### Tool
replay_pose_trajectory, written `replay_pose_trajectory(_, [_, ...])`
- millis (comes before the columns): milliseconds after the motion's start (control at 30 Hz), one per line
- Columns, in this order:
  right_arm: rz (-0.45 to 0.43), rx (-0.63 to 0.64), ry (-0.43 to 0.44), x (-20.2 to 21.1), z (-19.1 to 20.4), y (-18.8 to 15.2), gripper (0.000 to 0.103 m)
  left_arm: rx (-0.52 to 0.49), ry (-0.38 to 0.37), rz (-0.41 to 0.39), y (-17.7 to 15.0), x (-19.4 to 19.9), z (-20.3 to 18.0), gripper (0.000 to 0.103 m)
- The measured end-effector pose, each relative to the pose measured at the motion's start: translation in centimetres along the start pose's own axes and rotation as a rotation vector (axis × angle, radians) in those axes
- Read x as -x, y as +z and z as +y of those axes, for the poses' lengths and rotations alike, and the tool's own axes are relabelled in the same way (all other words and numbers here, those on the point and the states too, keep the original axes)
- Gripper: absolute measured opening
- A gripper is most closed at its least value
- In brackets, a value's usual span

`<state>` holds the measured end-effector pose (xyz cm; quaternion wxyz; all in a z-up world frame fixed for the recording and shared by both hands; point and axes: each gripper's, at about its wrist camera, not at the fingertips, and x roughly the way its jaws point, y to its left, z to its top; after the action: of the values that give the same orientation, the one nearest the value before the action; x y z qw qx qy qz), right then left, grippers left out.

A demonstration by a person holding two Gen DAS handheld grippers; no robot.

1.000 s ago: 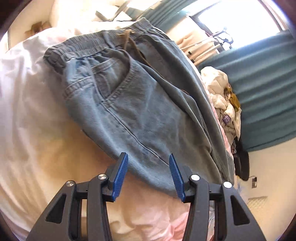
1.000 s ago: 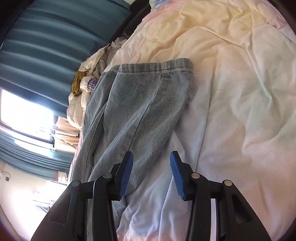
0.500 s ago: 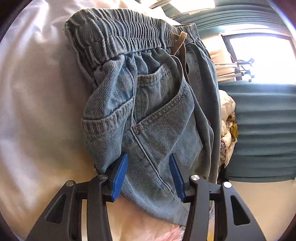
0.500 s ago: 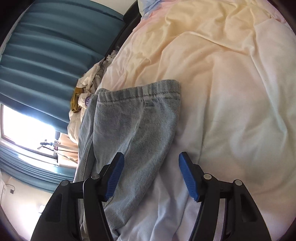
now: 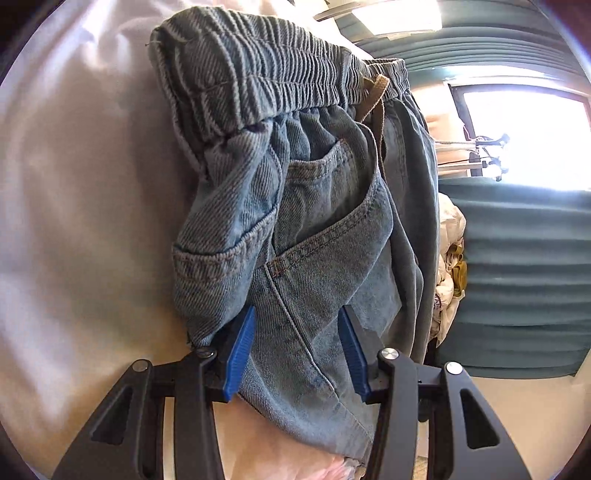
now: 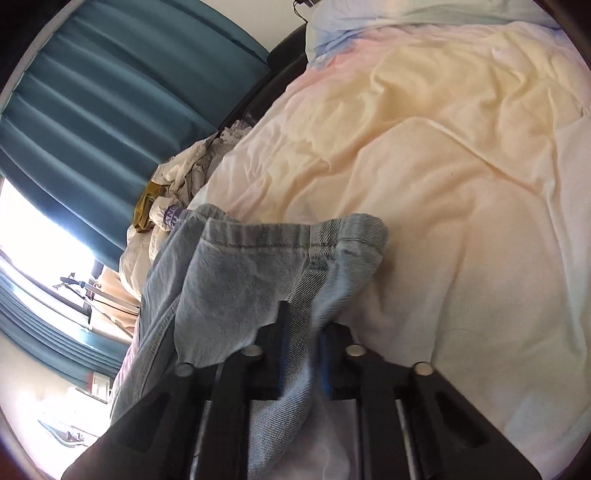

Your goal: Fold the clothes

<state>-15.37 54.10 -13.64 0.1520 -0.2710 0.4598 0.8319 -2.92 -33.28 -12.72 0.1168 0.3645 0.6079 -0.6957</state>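
Note:
Blue denim jeans [image 5: 332, 240] lie on a pale duvet [image 5: 74, 221], the elastic waistband [image 5: 258, 85] and a front pocket close to the left wrist camera. My left gripper [image 5: 295, 354] is open, its blue pads straddling the denim at the hip side seam. In the right wrist view the jeans' leg [image 6: 236, 280] ends in a hem [image 6: 295, 236] just ahead. My right gripper [image 6: 303, 343] is shut on a pinch of that leg fabric near the hem, and the cloth bunches up between the fingers.
A heap of light clothes [image 6: 173, 192] sits at the bed's edge beside teal curtains [image 6: 110, 92] and a bright window. The duvet [image 6: 443, 184] spreads wide to the right, with a pillow [image 6: 351, 22] at its far end.
My right gripper moved forward to the hem and shut on the leg fabric. My left gripper slid closer along the hip towards the waistband, staying open.

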Motion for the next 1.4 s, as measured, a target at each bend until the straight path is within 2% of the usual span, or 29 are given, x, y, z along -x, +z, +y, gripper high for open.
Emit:
replay_pose_trajectory(233, [-0.114,0.015,0.005,3.2,1.7,1.4,0.001,0.068,-0.042,-0.005,-1.2,0.6,1.5,0.047])
replay_pose_trajectory(467, [-0.077,0.057,-0.115,1.5,0.7,0.8,0.001,0.028,-0.073,-0.095,-3.3,3.0,0.9,0.047])
replay_pose_trajectory(600, [-0.077,0.093,-0.138,1.5,0.9,0.6,0.001,-0.003,0.015,-0.21,-4.0,4.3,0.3,0.047])
replay_pose_trajectory(700, [-0.089,0.141,-0.159,1.6,1.5,0.4,0.001,0.008,0.056,-0.232,-3.8,4.4,0.1,0.047])
replay_pose_trajectory(833, [-0.083,0.143,-0.176,1.2,1.4,0.2,0.001,0.011,0.093,-0.215,-3.0,3.2,0.2,0.047])
replay_pose_trajectory(967, [-0.076,0.138,-0.178,1.1,1.4,0.3,0.001,-0.044,0.149,-0.205,-3.2,2.6,-0.1,0.047])
replay_pose_trajectory(1067, [-0.077,0.136,-0.175,1.2,1.5,0.4,0.001,-0.032,0.181,-0.181,-2.8,1.6,0.0,0.047])
replay_pose_trajectory(1267, [-0.083,0.136,-0.172,1.3,1.7,0.4,0.001,0.07,0.122,-0.122,-1.2,0.8,1.3,0.047])
replay_pose_trajectory(1300, [-0.086,0.145,-0.17,1.4,1.9,0.4,0.001,0.077,0.11,-0.119,-1.0,0.9,1.3,0.045])
replay_pose_trajectory(1400, [-0.093,0.148,-0.149,1.9,2.2,0.7,0.001,0.086,0.083,-0.118,-0.6,1.0,1.2,0.03])
